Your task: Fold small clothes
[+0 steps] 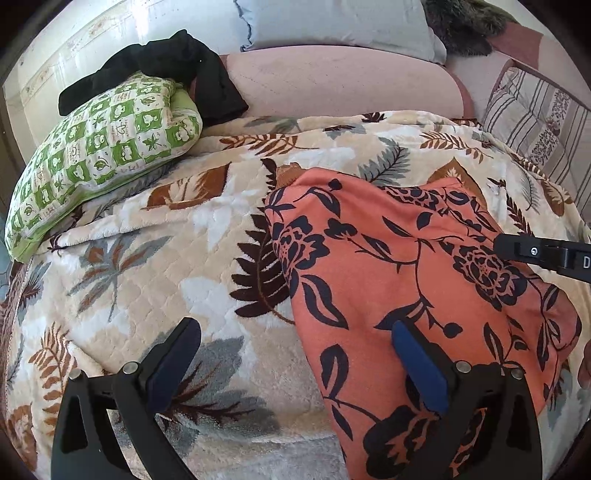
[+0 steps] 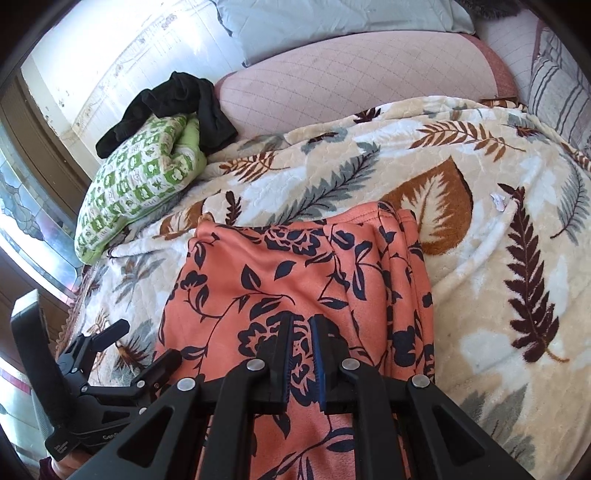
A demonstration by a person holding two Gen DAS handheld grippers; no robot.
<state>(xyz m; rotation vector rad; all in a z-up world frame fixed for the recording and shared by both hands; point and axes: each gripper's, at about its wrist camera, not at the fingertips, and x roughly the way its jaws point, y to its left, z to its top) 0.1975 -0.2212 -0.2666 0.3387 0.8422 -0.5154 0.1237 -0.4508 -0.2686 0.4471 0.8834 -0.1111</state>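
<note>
Leaf-print blanket [image 2: 480, 258], orange floral garment [image 2: 280, 266], right gripper [image 2: 301, 321] pinching it

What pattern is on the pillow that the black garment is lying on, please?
Green and white checks with small leaf and flower motifs; the pillow shows best in the left wrist view.

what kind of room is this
Most likely a bedroom: a bed covered with a leaf-print blanket, a green checked pillow and a pale blue pillow at its head, and an orange floral garment laid out for folding.
</note>
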